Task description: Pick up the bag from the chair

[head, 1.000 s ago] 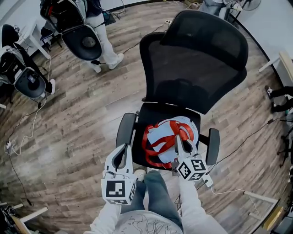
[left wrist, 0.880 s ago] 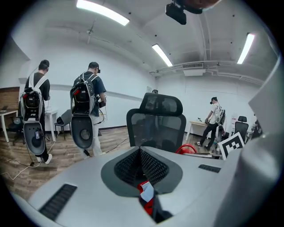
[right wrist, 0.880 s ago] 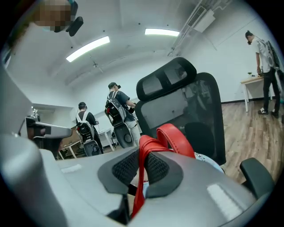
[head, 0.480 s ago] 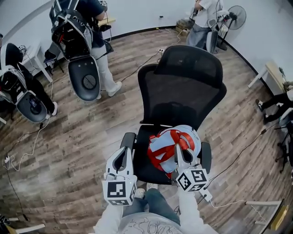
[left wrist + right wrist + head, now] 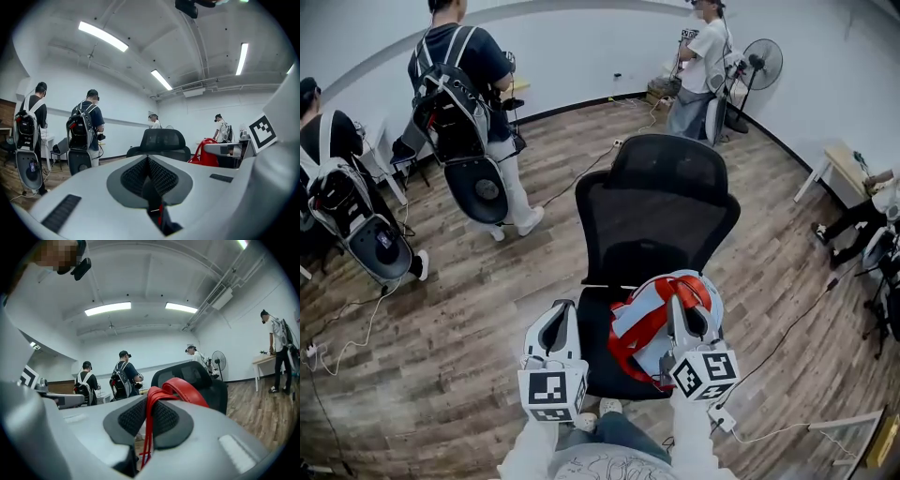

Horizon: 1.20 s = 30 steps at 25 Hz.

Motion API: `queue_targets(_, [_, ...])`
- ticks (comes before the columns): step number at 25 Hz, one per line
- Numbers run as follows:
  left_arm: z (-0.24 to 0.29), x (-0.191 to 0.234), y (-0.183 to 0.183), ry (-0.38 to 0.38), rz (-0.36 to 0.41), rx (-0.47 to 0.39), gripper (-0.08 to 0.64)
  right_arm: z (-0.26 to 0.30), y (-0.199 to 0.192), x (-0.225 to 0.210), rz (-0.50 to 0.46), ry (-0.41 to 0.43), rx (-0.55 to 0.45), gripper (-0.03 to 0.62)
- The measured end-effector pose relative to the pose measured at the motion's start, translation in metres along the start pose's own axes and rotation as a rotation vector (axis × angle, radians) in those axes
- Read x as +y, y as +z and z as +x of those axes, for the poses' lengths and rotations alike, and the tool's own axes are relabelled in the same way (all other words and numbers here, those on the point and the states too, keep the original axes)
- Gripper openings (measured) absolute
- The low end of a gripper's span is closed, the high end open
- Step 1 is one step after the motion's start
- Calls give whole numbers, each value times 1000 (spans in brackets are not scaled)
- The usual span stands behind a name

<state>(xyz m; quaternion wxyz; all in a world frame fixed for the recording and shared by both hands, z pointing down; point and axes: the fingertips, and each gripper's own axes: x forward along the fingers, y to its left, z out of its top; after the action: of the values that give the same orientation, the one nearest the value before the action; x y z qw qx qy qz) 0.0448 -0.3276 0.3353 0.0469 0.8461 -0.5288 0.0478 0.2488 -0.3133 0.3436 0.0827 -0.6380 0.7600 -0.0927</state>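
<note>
Right hand-held gripper (image 5: pixel 684 305) is clamping its 2 jaws on the red webbing straps (image 5: pixel 185 389) of the light-blue fabric bag (image 5: pixel 649 323); the straps are running up between the pads and looping over the top. The bag is hanging from that grip over the right half of the seat of the black mesh office chair (image 5: pixel 661 216), in front of the backrest. Can't tell if its bottom is clearing the cushion. Left hand-held gripper (image 5: pixel 560 311) is sitting with jaws together, nothing between them, at the chair's left edge, apart from the bag.
</note>
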Motion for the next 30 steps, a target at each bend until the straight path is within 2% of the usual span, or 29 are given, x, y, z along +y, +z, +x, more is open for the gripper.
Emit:
queue_targets(5, [-3, -9, 15, -15, 11, -30, 5, -11, 12, 7, -12, 1, -21, 35])
queue_targets(15, [-17, -5, 35, 5, 23, -69, 6, -19, 25, 25, -28, 29, -44, 37])
queue_targets(30, [-25, 8, 41, 18, 19, -81, 5, -23, 31, 31, -28, 18, -58, 37])
